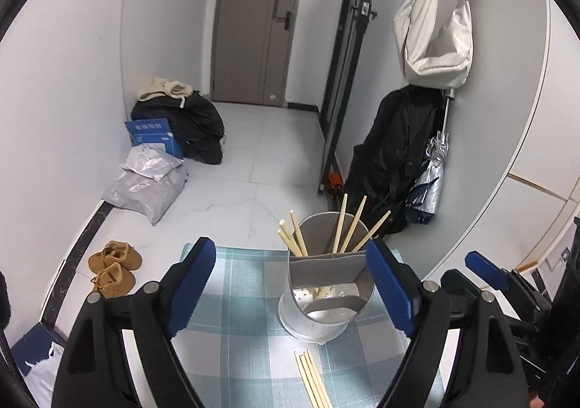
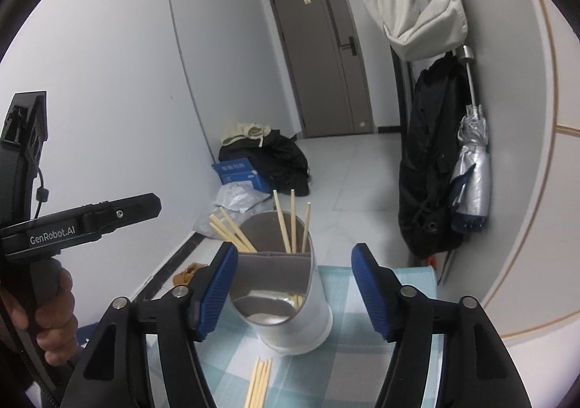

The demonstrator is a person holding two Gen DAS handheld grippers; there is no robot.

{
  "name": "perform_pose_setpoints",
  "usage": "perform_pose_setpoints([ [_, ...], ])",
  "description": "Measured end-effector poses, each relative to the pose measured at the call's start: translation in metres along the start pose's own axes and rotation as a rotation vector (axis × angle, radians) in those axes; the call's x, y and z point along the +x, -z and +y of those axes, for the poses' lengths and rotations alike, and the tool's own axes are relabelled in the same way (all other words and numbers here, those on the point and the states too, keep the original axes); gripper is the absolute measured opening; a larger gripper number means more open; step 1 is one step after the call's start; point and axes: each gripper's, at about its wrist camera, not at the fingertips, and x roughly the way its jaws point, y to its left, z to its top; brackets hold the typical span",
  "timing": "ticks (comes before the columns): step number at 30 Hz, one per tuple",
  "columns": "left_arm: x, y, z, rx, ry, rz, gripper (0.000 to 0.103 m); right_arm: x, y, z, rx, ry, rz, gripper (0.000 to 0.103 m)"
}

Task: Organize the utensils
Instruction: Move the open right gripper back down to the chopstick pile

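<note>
- Left claw (image 1: 293,284) spread wide, pinching nothing.
- Right claw (image 2: 293,286) also spread, empty.
- Metal utensil holder (image 1: 324,295) stands upright on the checked desk (image 1: 235,335), chopsticks (image 1: 348,225) inside.
- Loose chopsticks (image 1: 313,381) lie on the desk, just in front of the holder.

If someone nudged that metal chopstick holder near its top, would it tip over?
Possibly. The holder is tall on a narrow base and looks like thin metal, so probably light. The chopsticks leaning out of its back part put weight high up. The checked cloth beneath may slide rather than steady it.
</note>
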Motion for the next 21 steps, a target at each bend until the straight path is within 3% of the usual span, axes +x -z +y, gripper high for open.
perform_pose_setpoints([
  [5,-0.011,0.014,-0.001,-0.014,-0.025,-0.032,0.089,-0.018,0.013,0.006,-0.012,0.016,-0.022,0.080],
  [9,-0.018,0.028,-0.004,0.003,-0.033,-0.050,0.090,-0.024,0.023,0.007,-0.010,0.035,-0.021,0.083],
  [21,-0.008,0.077,0.005,-0.031,-0.055,-0.056,0.094,-0.020,0.067,0.008,-0.009,0.084,0.075,0.084],
])
